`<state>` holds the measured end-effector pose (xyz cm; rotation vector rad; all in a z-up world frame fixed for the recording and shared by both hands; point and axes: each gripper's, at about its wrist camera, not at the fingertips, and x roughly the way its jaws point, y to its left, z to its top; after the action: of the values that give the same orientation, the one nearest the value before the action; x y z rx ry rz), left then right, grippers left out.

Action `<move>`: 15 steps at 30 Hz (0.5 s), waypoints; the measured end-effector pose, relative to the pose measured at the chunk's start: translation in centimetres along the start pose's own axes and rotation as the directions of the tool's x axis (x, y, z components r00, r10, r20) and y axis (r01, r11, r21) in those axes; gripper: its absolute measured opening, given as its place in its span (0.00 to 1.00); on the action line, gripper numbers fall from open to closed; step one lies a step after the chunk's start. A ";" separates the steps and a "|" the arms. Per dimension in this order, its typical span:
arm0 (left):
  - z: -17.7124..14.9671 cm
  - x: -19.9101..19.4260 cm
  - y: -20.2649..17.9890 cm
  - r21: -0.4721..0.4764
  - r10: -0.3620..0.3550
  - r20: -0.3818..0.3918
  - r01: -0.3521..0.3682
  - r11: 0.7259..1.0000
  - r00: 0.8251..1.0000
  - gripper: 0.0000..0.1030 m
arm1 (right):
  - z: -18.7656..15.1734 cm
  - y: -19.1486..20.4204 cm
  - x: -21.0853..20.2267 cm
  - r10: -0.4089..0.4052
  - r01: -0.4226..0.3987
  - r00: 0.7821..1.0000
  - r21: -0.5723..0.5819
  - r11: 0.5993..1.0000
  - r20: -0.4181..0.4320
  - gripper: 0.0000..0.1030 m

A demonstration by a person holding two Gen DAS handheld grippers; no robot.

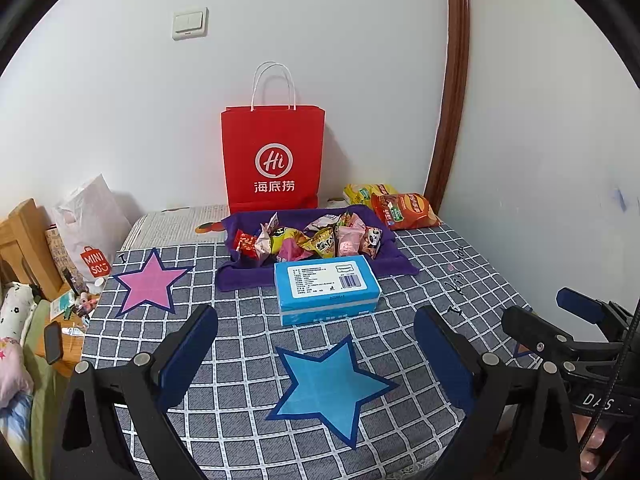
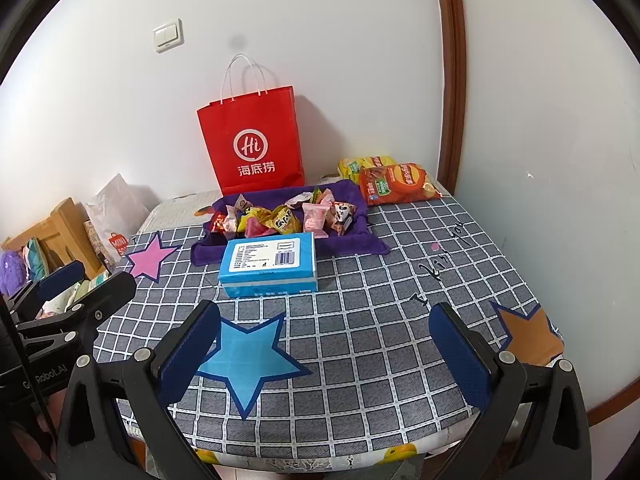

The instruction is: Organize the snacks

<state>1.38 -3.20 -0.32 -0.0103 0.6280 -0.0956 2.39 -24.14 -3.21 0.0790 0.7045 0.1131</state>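
A heap of small wrapped snacks (image 1: 310,242) (image 2: 284,218) lies on a purple cloth (image 1: 396,266) (image 2: 208,254) at the back of the table. In front of it sits a blue box (image 1: 326,290) (image 2: 270,264) with a white label. Two chip bags, one orange-red (image 1: 404,210) (image 2: 394,184) and one yellow (image 1: 366,192) (image 2: 354,166), lie at the back right. A red paper bag (image 1: 274,158) (image 2: 252,140) stands against the wall. My left gripper (image 1: 316,354) hangs open over the blue star (image 1: 328,382). My right gripper (image 2: 324,354) is open too, holding nothing.
The table carries a grey checked cloth (image 1: 240,344) (image 2: 380,280) with a pink star (image 1: 148,282) (image 2: 150,260) at the left and an orange star (image 2: 528,330) at the right. A white plastic bag (image 1: 90,226) and wooden furniture (image 1: 24,244) stand left of the table. Walls close the back and right.
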 end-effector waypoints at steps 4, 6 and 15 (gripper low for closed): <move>0.0 0.0 0.0 0.000 0.001 0.000 -0.001 1.000 1.000 0.96 | 0.0 0.1 0.0 -0.001 0.001 1.000 0.000 1.000 0.000 1.00; 0.1 0.0 0.0 0.000 0.002 -0.001 -0.002 1.000 1.000 0.96 | 0.0 0.1 0.0 0.001 -0.001 1.000 0.001 1.000 0.000 1.00; 0.1 0.0 0.1 -0.004 0.004 0.003 -0.004 1.000 1.000 0.96 | -0.1 0.3 -0.2 0.007 -0.007 1.000 -0.005 1.000 0.004 1.00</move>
<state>1.44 -3.13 -0.22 -0.0129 0.6249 -0.0907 2.16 -23.82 -3.13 0.0772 0.6995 0.1208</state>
